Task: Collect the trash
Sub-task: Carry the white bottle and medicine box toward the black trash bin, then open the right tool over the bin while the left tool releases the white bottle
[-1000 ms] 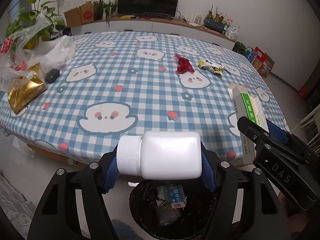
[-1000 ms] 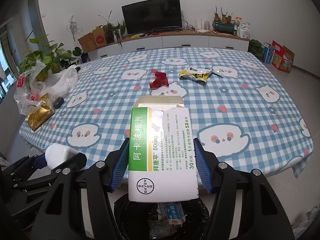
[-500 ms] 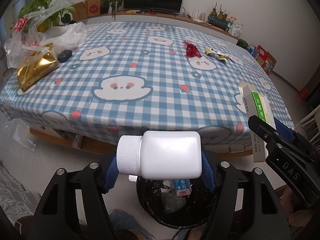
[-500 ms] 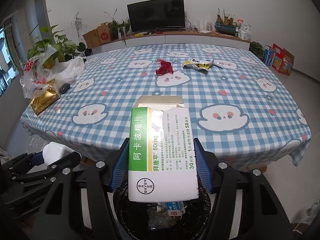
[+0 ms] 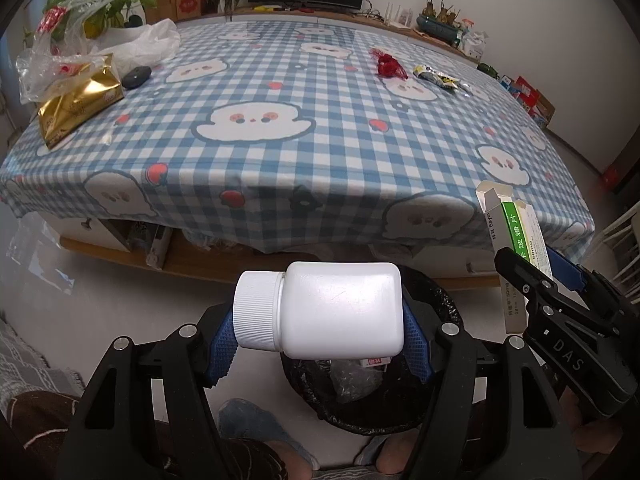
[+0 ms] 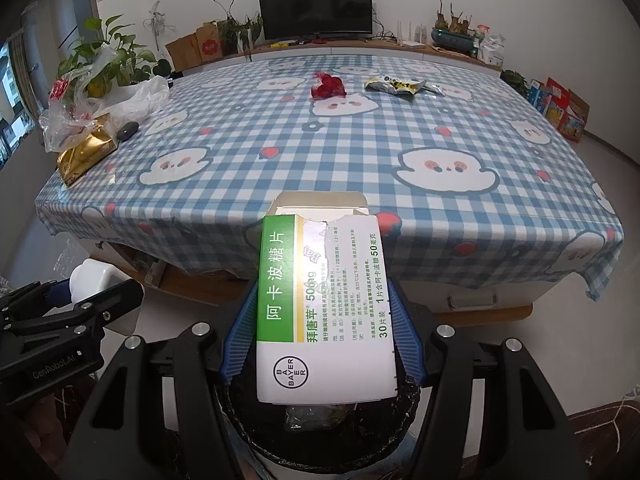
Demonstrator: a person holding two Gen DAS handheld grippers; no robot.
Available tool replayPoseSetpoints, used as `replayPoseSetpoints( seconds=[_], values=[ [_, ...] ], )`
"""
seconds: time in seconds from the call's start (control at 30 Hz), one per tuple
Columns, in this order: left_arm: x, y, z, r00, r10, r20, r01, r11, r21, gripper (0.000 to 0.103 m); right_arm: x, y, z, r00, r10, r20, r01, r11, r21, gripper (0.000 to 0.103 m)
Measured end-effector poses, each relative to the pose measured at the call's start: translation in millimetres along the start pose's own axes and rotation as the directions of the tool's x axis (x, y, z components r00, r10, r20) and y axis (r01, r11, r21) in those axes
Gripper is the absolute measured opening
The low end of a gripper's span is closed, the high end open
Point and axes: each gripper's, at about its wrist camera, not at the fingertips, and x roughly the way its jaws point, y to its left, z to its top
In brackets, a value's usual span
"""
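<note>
Both grippers have dropped away from the worktop [image 5: 320,128] since the earlier frames, and its near edge now sits higher in each view, with more of the bin [image 5: 436,300] showing below. Bin: black liner, on the floor just in front of the worktop; inside, crumpled clear plastic [image 5: 352,380] and a small printed packet partly hidden behind the bottle. Left gripper [image 5: 318,340]: jaws clamped on a white plastic bottle [image 5: 340,314], lying sideways, ribbed white cap to the left, held above the bin opening. Right gripper [image 6: 320,344]: jaws clamped on a medicine box [image 6: 320,308], white with a green band and a Bayer mark, top flap torn open, held over the bin rim [image 6: 240,408]. On the worktop, well apart from both grippers: red wrapper [image 6: 327,85], yellow-and-black snack wrapper [image 6: 394,86], gold bag [image 5: 78,102], clear plastic bags [image 5: 80,52], dark oval object [image 5: 136,77]. Left view alone shows the bin contents clearly and a person's foot [image 5: 256,428] beside the bin; right view shows the box's printed face, which the left view sees only edge-on.
</note>
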Motion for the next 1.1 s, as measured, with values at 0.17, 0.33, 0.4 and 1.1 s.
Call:
replayPoseSetpoints(
  seconds=[0.17,0.33,0.4,1.1],
  values=[
    [4.0,3.0,-2.6,1.0,0.001,-0.005,-0.001,1.0,0.0,0.066,11.3,-1.5,-13.3,1.0,0.005,-0.027,-0.005,1.0,0.004,0.058],
    [14.3,4.1,-4.5,1.0,0.001,-0.012,-0.001,1.0,0.004,0.066,29.1,-2.9,-22.5,0.998,-0.005,-0.061,0.004,1.0,-0.007,0.058],
    [21.0,6.1,-5.3,1.0,0.005,-0.02,-0.005,1.0,0.005,0.066,34.8,-4.3,-24.6,0.997,-0.004,-0.073,0.003,1.0,-0.003,0.058],
    [92.9,23.8,-13.6,0.991,0.042,-0.13,-0.045,0.999,-0.021,0.066,89.0,2.7,-37.1,0.985,0.021,-0.17,-0.025,0.999,-0.023,0.06]
  ],
)
